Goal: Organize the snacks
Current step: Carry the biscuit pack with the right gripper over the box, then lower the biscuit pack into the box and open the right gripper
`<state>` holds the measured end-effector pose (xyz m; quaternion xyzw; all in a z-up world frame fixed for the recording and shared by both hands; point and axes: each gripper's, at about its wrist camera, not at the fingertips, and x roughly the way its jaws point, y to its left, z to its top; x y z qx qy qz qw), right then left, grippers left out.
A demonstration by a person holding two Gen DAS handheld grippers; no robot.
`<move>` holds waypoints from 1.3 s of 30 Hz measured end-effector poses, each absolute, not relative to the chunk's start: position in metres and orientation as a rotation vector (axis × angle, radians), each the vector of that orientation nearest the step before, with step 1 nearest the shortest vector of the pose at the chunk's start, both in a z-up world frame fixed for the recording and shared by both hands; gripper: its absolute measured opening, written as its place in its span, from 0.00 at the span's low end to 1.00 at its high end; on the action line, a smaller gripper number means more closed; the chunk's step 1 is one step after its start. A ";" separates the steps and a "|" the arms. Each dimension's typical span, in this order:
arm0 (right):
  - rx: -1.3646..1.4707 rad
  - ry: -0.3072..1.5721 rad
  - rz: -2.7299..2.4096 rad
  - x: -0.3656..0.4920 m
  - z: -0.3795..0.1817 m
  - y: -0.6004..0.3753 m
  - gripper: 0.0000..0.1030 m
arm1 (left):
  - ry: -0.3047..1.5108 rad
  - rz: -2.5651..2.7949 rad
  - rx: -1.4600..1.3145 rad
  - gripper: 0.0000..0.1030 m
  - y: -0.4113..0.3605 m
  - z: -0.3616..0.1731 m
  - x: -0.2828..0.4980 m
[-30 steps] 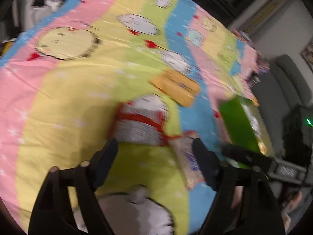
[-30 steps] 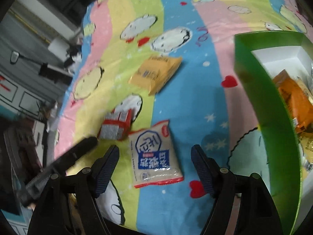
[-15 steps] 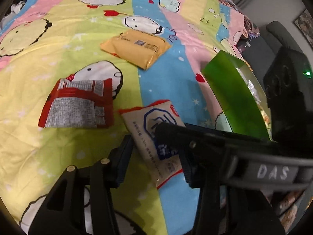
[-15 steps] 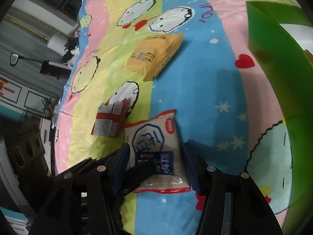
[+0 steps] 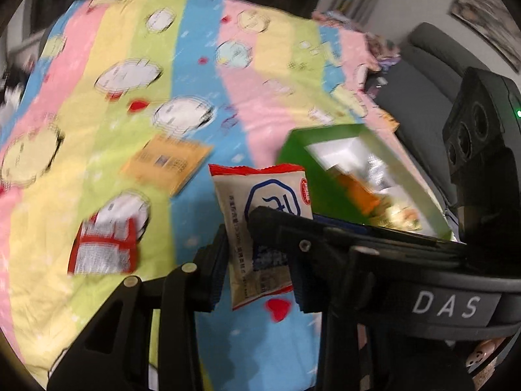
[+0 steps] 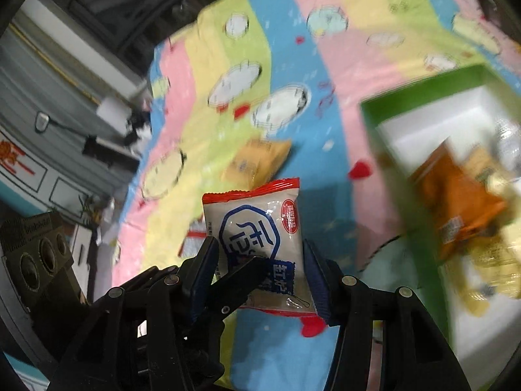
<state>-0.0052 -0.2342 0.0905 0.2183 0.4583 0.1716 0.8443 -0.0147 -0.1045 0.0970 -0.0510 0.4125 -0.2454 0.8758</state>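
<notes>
A soft striped cartoon bedsheet (image 5: 202, 65) fills both views. On it stands a green cardboard box (image 6: 390, 176), white inside, holding orange wrappers. Raised above the sheet, the glossy white-and-red rice cracker packet (image 6: 260, 228) stands upright, long axis vertical. The right gripper (image 6: 260, 277) is closing on its edges; the left gripper (image 5: 257, 244) grasps its lower half.

Both fisheye cameras are sitting close above a bed spread with a striped pastel cartoon sheet (image 5: 202, 65), looking steeply down along their own jaws. The left one is facing from the left, the right one from beside it. The 2 views are sharing the sheet (image 6: 286, 32), the white-and-blue foil snack packet (image 5: 260, 208) (image 6: 257, 231) and the green cardboard box (image 5: 306, 150) (image 6: 390, 107).
</notes>
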 end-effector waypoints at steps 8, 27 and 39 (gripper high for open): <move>0.507 0.840 0.245 -0.027 0.117 -0.295 0.54 | 0.785 -0.615 -0.021 0.31 -0.166 0.119 -0.018; 0.759 0.818 -0.030 -0.045 0.086 -0.408 0.54 | 0.868 -0.837 0.097 0.32 -0.282 0.100 -0.004; 0.790 0.907 -0.086 -0.037 0.063 -0.423 0.54 | 0.967 -0.858 0.047 0.46 -0.293 0.077 0.000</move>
